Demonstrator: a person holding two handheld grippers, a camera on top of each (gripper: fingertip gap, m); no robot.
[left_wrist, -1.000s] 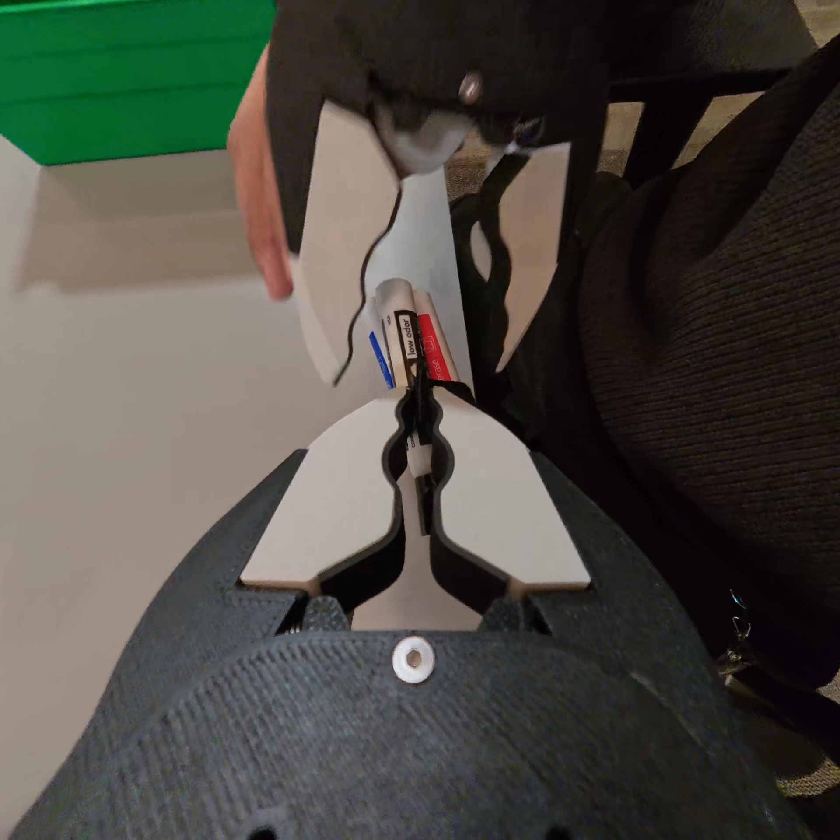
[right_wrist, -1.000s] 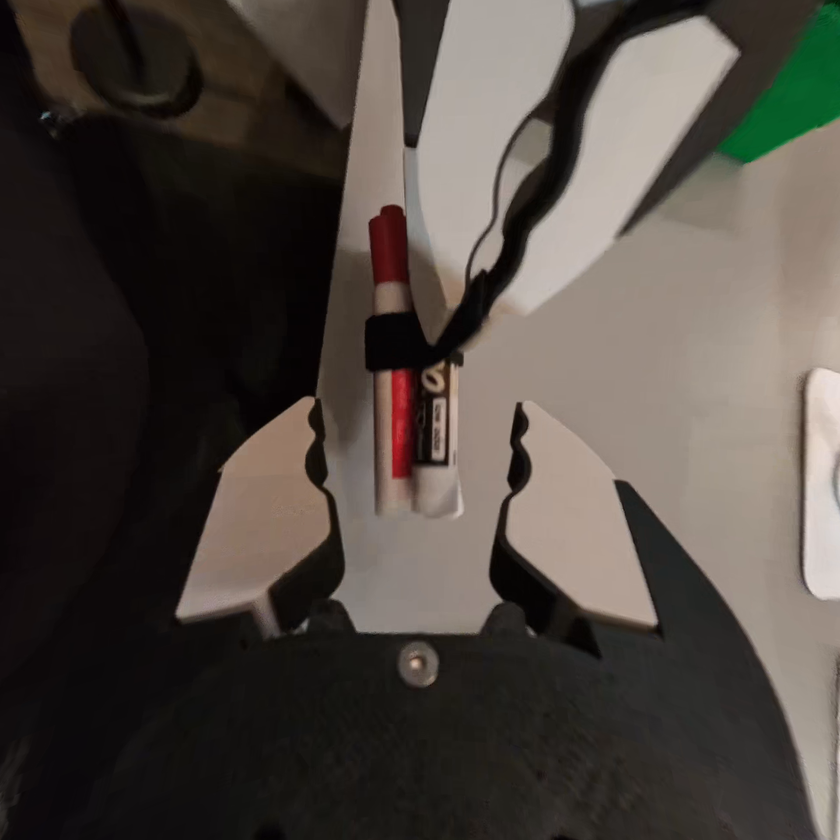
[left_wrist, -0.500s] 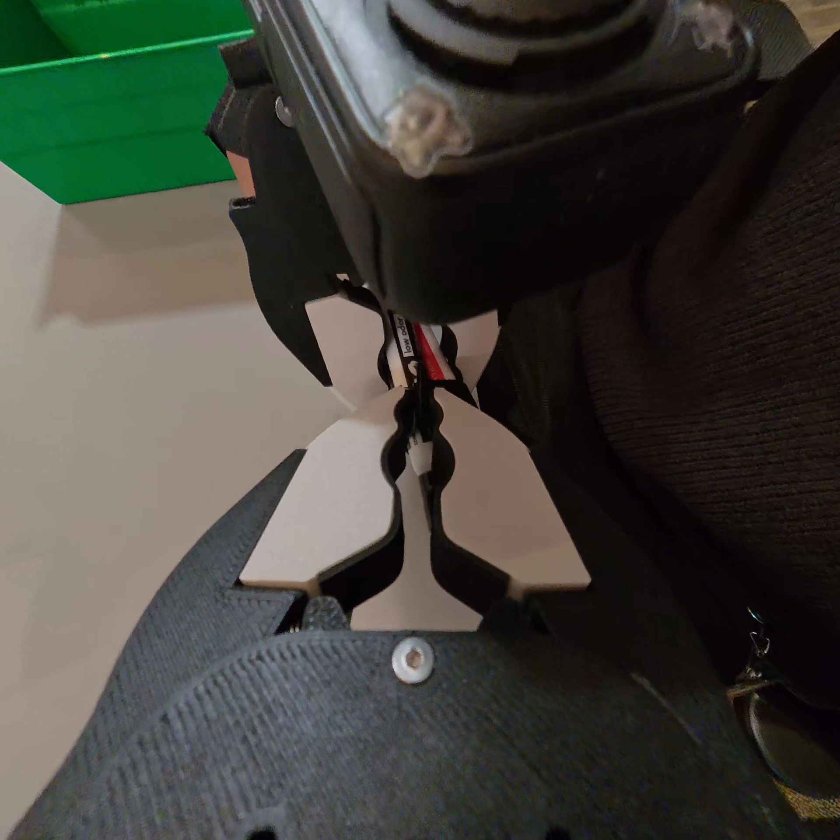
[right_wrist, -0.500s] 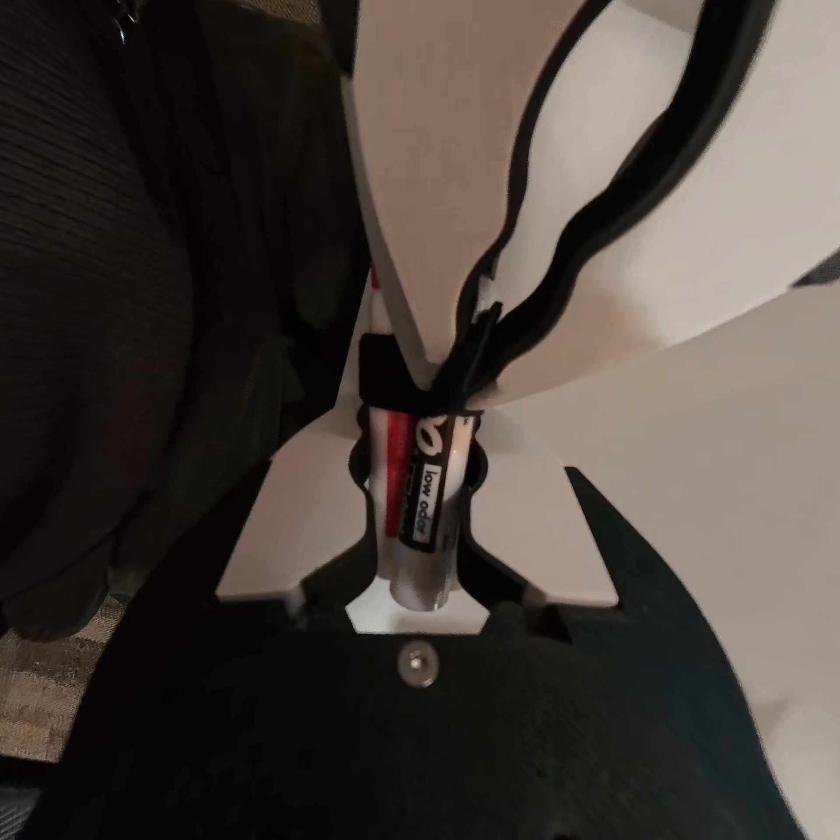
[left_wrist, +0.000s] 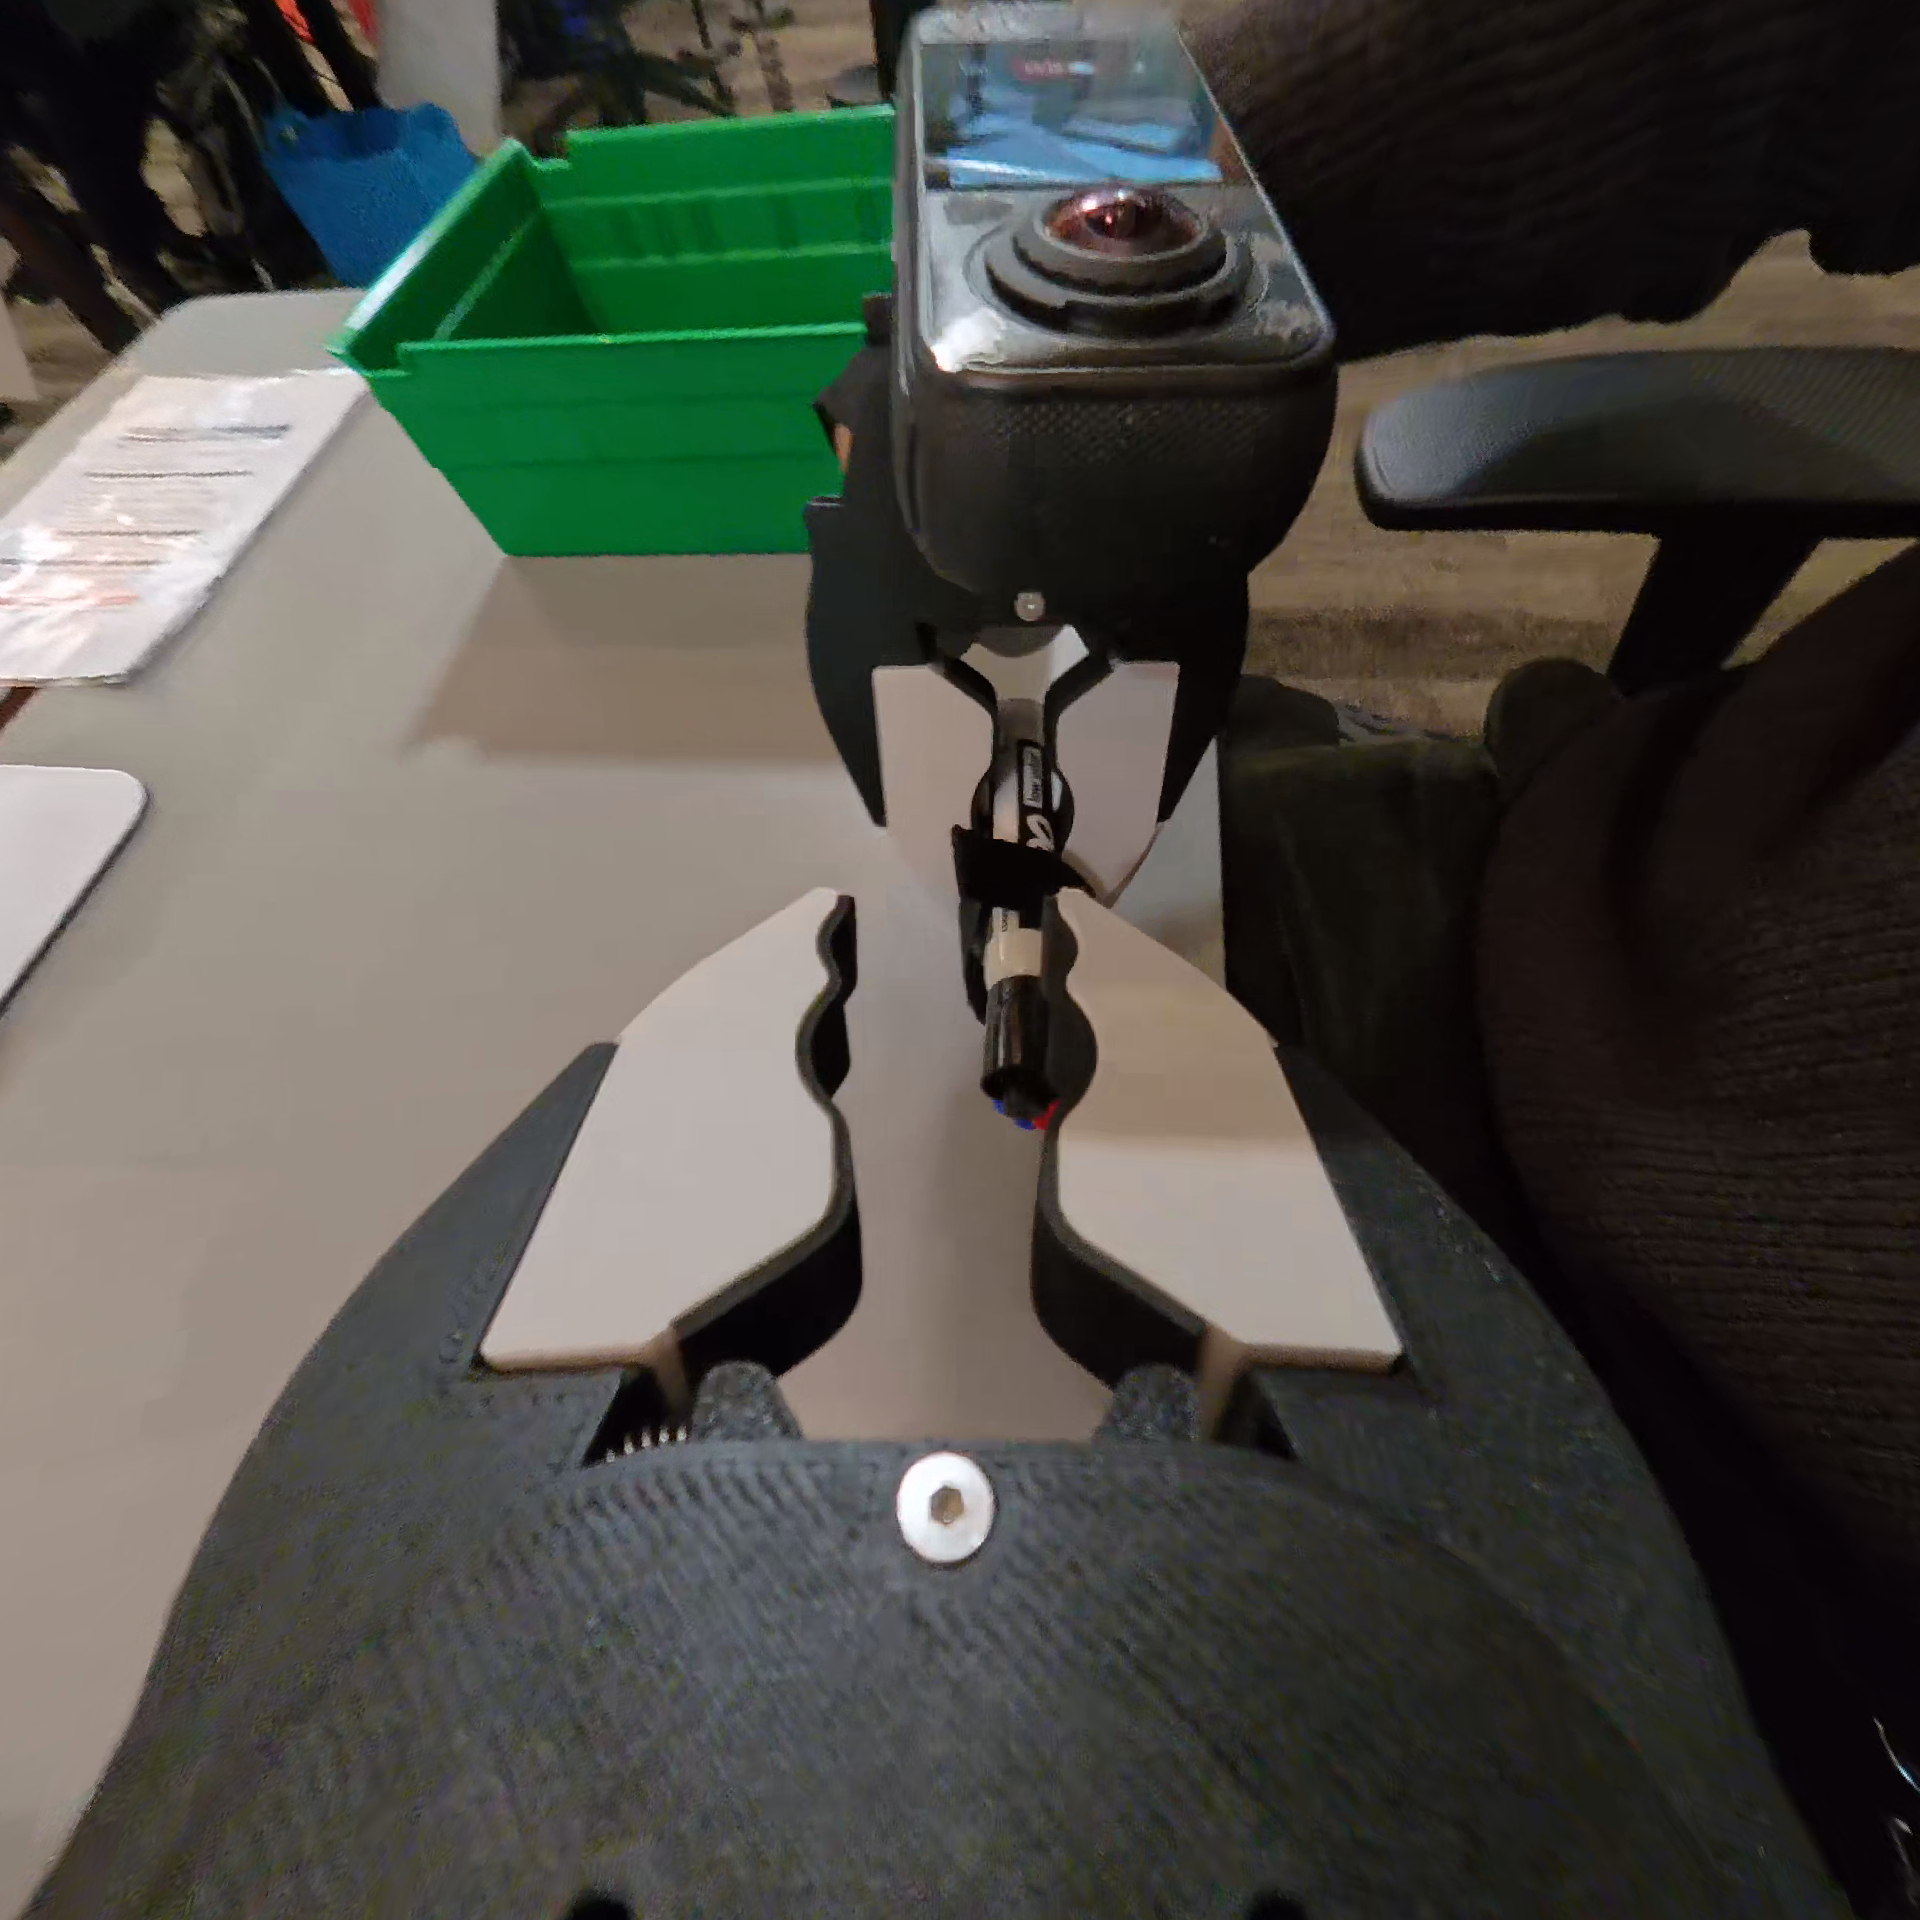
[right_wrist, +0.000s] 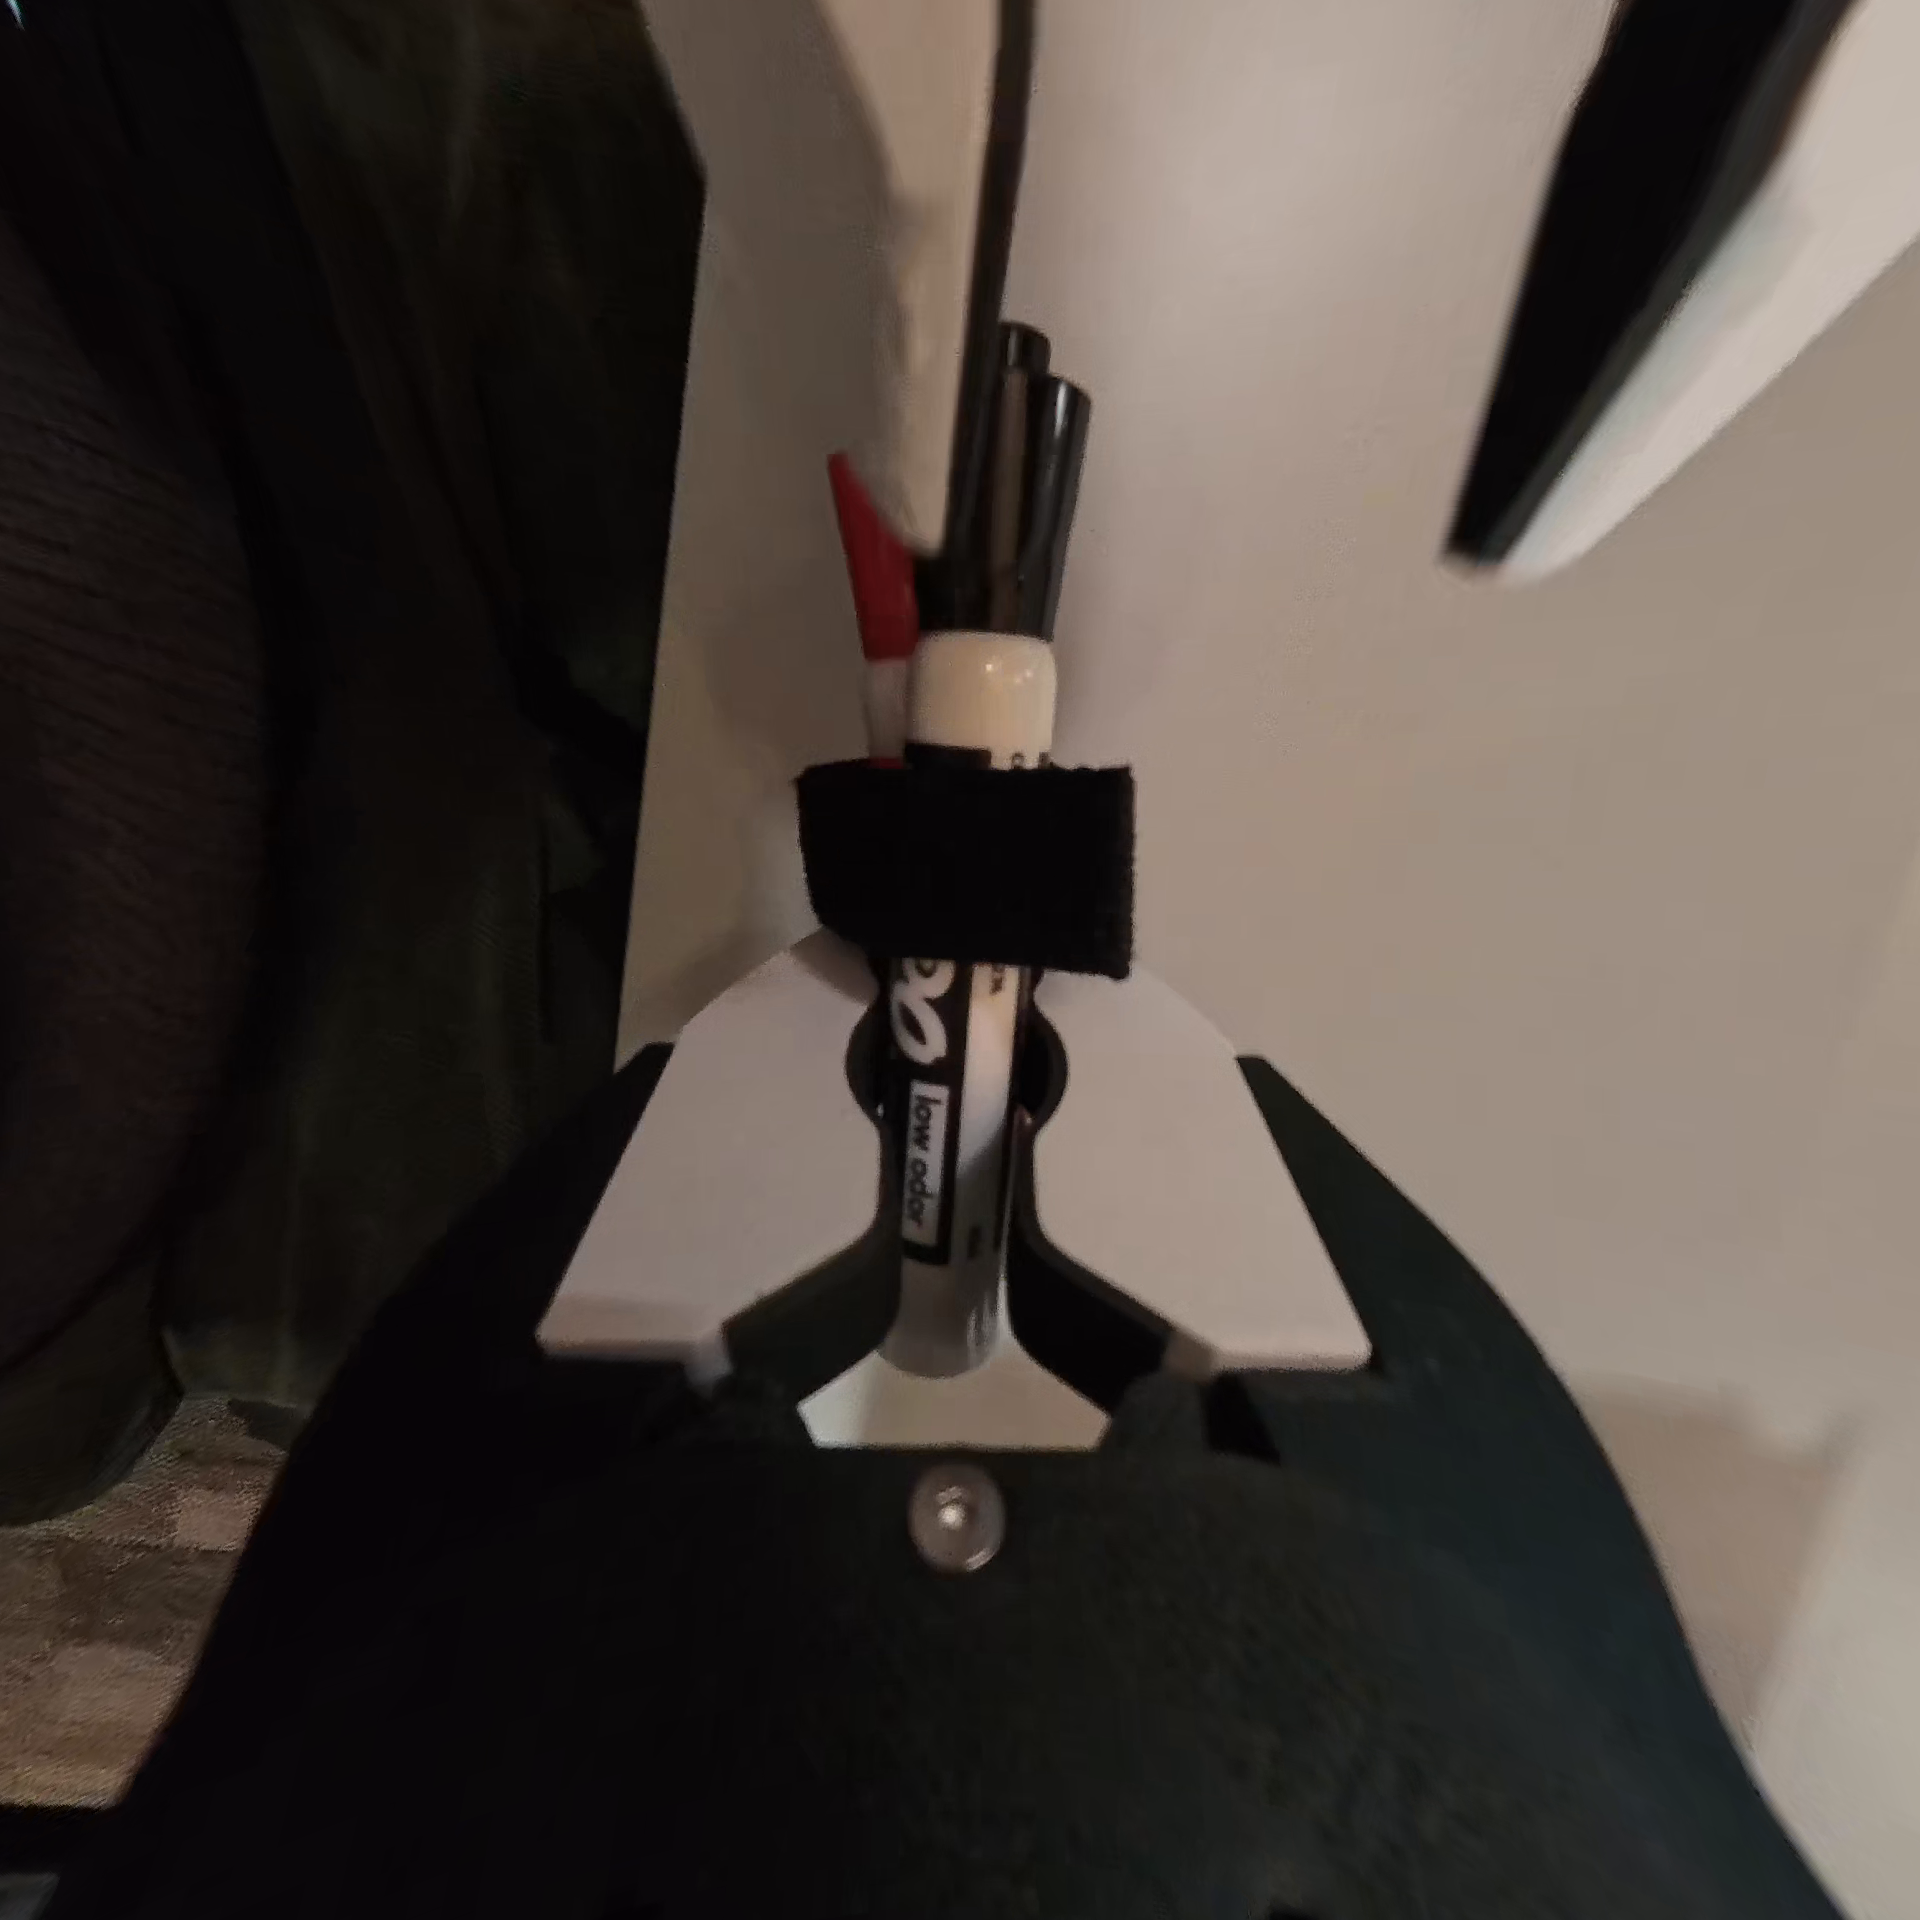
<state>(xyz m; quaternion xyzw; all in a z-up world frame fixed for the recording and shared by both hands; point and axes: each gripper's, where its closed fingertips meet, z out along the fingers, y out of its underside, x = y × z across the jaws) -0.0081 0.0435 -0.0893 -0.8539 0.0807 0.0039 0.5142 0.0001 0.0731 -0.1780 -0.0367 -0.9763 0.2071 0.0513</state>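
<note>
Right gripper (right_wrist: 951, 1049) clamps the black-strapped bundle of white marker pens (right_wrist: 961, 1101) tight, while the left gripper (left_wrist: 951, 935) gapes open, empty, beside their caps.

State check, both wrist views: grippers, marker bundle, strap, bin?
left gripper: open, marker caps between its fingers, none gripped.
right gripper: shut on the marker bundle.
marker bundle: capped, held off the table.
black strap: wrapped around the markers, closed.
green bin: upright on the table, visible part looks empty.
</note>
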